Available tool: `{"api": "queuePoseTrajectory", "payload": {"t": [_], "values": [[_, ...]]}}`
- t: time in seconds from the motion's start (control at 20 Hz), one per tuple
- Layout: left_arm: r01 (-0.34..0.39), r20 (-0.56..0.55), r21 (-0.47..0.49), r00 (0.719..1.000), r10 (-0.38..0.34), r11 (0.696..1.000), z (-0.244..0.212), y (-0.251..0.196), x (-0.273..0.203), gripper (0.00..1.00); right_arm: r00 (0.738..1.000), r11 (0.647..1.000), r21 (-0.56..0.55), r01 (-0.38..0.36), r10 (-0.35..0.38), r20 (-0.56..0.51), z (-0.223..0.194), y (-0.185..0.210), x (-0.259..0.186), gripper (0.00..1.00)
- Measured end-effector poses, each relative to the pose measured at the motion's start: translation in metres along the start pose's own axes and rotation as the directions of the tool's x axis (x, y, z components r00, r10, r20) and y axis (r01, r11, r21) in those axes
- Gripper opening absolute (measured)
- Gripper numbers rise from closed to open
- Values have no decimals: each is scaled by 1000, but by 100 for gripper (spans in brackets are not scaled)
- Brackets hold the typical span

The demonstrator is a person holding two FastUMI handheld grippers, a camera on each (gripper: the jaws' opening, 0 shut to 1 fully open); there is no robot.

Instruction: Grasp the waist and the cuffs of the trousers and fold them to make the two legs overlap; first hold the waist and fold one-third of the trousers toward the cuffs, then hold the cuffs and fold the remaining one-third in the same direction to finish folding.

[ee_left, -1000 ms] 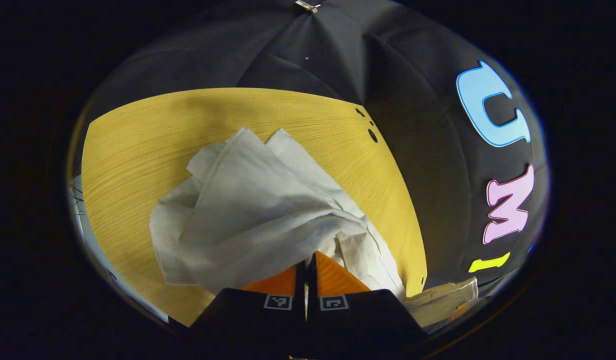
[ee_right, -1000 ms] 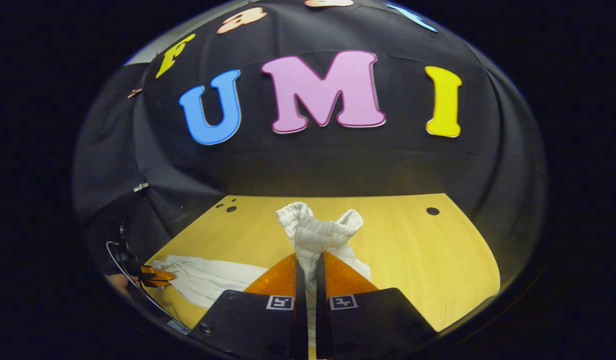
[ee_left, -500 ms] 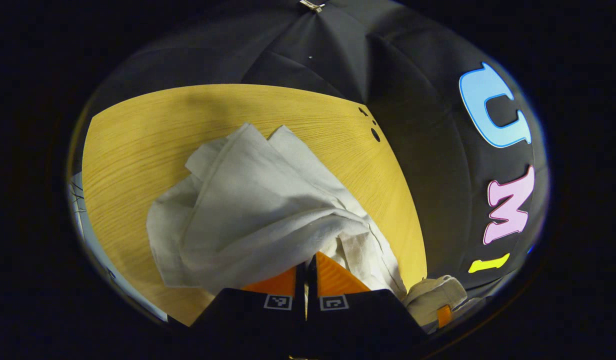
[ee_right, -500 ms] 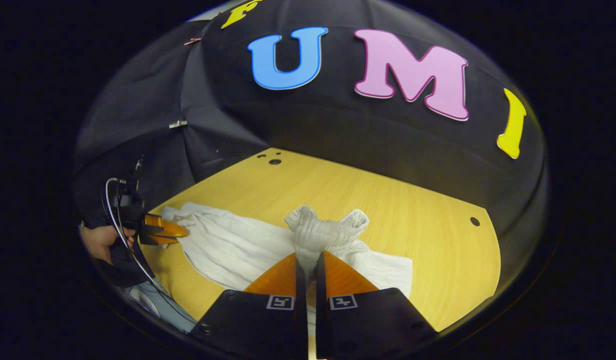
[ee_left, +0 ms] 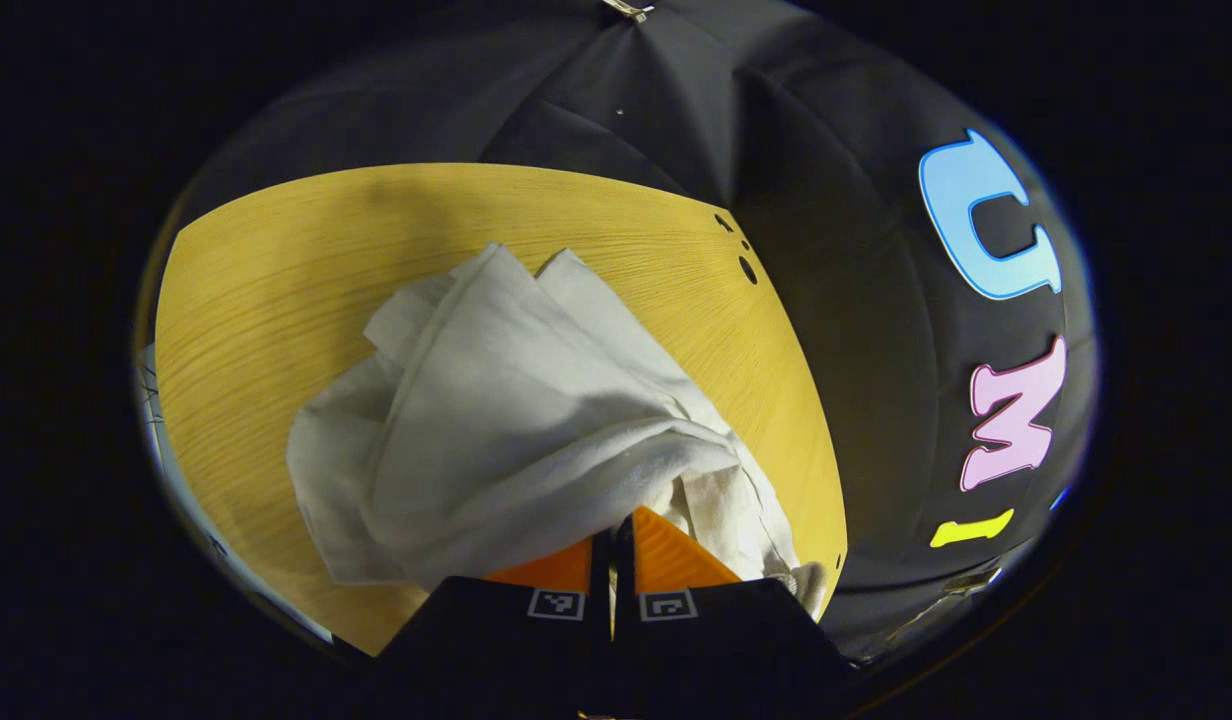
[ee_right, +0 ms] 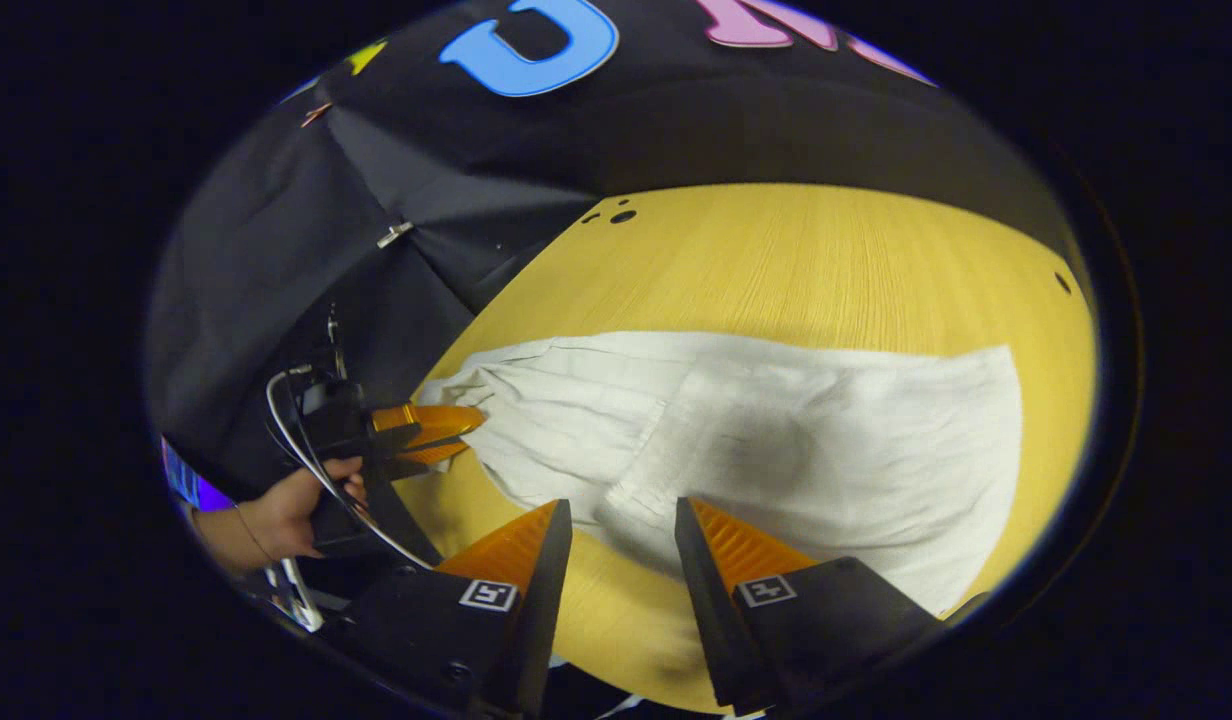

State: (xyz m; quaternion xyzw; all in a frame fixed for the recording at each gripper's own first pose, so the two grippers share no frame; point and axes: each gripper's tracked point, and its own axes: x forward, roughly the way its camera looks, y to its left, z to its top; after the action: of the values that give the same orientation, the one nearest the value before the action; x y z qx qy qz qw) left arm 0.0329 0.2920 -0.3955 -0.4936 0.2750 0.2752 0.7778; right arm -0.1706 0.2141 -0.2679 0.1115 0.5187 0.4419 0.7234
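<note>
In the right gripper view, a hand (ee_right: 276, 520) at far left holds the left gripper (ee_right: 431, 435), its fingers pinched on the cuff end of the white trousers (ee_right: 776, 440). The trousers lie flat across the yellow wooden table (ee_right: 826, 260), one end folded over. The right gripper (ee_right: 621, 545) hovers above the near edge with fingers spread, gripping nothing. In the left gripper view, bunched cloth (ee_left: 506, 420) rises from the pressed-together fingers and hides much of the tabletop (ee_left: 276, 260). The black booth wall (ee_left: 856, 330) stands to the right.
</note>
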Motion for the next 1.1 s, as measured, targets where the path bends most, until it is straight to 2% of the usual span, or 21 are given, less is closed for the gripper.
{"api": "queuePoseTrajectory", "payload": {"t": [0.15,0.4,0.65,0.8,1.1], "values": [[-3,-3,13,1000,3,1000,0,0,-1,6,997,996,70,49,-53,52,4,-21,-14,67],[54,21,62,998,-55,997,10,-17,-13,6,967,963,162,214,-232,102,0,-100,-62,70],[118,53,181,990,-129,976,17,-63,-37,5,938,910,335,246,-311,155,-1,-145,-104,70],[165,53,290,981,-188,943,12,-105,-46,5,919,890,375,258,-346,190,-5,-164,-134,70],[243,1,479,961,-278,844,-20,-180,-63,5,873,840,464,283,-426,239,-18,-205,-198,70]]}}
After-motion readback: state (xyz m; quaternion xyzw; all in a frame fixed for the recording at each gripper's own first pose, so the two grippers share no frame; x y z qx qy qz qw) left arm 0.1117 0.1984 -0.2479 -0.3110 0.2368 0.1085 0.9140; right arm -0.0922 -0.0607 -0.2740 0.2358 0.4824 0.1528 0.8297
